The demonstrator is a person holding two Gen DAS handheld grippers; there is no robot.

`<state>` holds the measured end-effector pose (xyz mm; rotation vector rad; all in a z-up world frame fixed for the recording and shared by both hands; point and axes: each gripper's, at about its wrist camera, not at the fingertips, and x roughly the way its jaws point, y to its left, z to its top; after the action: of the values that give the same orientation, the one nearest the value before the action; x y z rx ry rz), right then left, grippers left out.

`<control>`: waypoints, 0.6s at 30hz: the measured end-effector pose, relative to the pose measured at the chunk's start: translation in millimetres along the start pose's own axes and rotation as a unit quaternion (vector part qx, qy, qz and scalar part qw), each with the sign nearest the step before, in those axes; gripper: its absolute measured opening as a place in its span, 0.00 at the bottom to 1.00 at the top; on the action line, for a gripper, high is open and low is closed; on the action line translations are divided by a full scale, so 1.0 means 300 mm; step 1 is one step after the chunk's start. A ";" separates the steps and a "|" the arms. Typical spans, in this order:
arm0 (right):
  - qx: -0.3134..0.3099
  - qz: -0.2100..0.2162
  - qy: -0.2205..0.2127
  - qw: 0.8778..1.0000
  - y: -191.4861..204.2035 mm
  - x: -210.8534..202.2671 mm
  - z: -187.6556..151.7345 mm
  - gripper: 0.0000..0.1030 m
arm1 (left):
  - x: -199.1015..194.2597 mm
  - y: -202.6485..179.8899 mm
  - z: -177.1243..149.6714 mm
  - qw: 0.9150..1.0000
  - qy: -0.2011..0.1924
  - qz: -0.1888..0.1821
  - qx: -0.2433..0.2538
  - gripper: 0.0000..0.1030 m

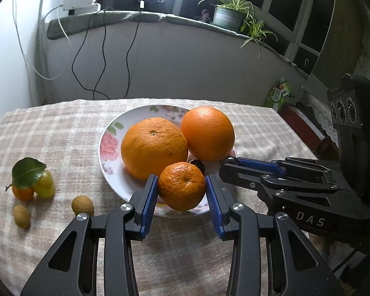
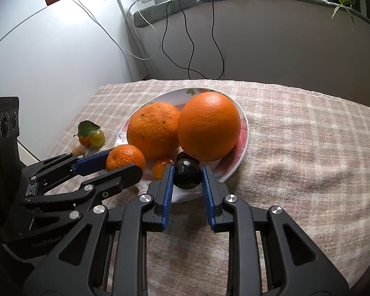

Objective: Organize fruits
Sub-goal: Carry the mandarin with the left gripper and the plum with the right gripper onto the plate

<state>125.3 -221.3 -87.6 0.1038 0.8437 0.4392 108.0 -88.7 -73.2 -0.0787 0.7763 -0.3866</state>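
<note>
On the bench (image 1: 49, 128), under a checked cloth, a flowered plate (image 1: 106, 148) is sitting in the middle, carrying two big oranges side by side. Left one (image 1: 154, 148) is rough-skinned, right one (image 1: 207, 133) smoother; they are touching.

Left hand-held gripper (image 1: 181, 188) is gripping a mandarin (image 1: 181, 186) between its blue pads (image 1: 149, 197), jaws part-way open to the fruit's width, holding it over the near edge of the plate. Right wrist view is showing the same mandarin (image 2: 125, 157) just left of the plate.

Right hand-held gripper (image 2: 187, 175) is closing tight on a dark round fruit (image 2: 187, 176) at the near rim of the plate, just below the smooth orange (image 2: 209, 125). A small orange fruit (image 2: 161, 166) is lying on the plate beside it, to the left.

Far left on the cloth: a small leafy mandarin (image 1: 23, 192) and a green grape (image 1: 45, 185) are touching each other. Nearer, two small brown fruits, one (image 1: 82, 204) just beside the plate, the other (image 1: 21, 215) further left, are lying apart.
</note>
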 end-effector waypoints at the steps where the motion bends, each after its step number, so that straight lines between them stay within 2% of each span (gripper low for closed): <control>1: 0.000 0.001 0.000 1.000 -0.002 0.000 0.000 0.23 | 0.001 -0.002 -0.001 1.000 0.001 0.001 0.002 0.37; 10: 0.006 0.002 0.000 1.000 -0.008 0.001 0.000 0.23 | 0.015 -0.004 -0.004 1.000 0.004 0.011 0.006 0.37; 11: 0.005 0.002 0.001 1.000 -0.008 0.000 -0.001 0.23 | 0.015 -0.004 -0.004 1.000 0.004 0.012 0.005 0.44; 13: 0.003 0.001 0.002 1.000 -0.006 -0.001 -0.002 0.24 | 0.012 -0.007 -0.001 1.000 -0.001 0.014 0.006 0.50; 17: 0.003 0.001 0.002 1.000 -0.006 -0.003 0.000 0.24 | 0.004 -0.008 0.003 1.000 -0.005 0.018 0.010 0.51; 18: 0.003 0.001 0.001 1.000 -0.006 -0.004 0.000 0.27 | 0.003 -0.006 0.003 1.000 -0.005 0.019 0.009 0.51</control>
<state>125.4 -223.5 -87.2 0.1099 0.8475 0.4386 108.6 -90.8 -72.7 -0.0484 0.7625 -0.3576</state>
